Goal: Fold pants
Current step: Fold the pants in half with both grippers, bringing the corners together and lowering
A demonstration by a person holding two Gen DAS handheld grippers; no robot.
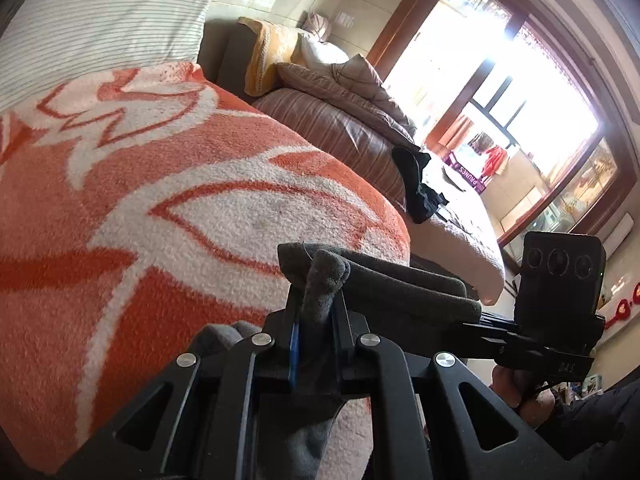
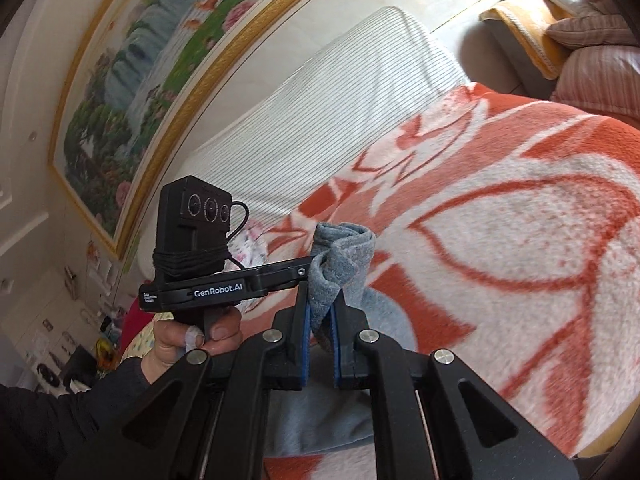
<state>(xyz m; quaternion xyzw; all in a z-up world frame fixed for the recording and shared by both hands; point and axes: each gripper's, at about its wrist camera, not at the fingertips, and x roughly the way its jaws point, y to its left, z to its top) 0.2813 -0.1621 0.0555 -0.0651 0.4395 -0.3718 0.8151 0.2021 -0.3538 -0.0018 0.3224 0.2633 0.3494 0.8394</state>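
The pants are grey fleece. In the left wrist view my left gripper (image 1: 318,312) is shut on a bunched edge of the pants (image 1: 324,280), and a taut band of the fabric (image 1: 400,284) runs right toward the other gripper's body (image 1: 560,280). In the right wrist view my right gripper (image 2: 320,312) is shut on another bunched edge of the pants (image 2: 340,260). More grey cloth (image 2: 320,412) hangs below the jaws. Both grippers hold the pants lifted above the orange and white blanket (image 2: 500,240). The left gripper's body (image 2: 224,284) is close on the left.
The blanket (image 1: 180,208) covers a bed. A white striped pillow (image 1: 104,20) lies at its head, below a framed landscape picture (image 2: 168,60). A second bed with brown striped bedding (image 1: 340,128) and dark clothes (image 1: 416,184) stands beyond, by a bright window (image 1: 500,80).
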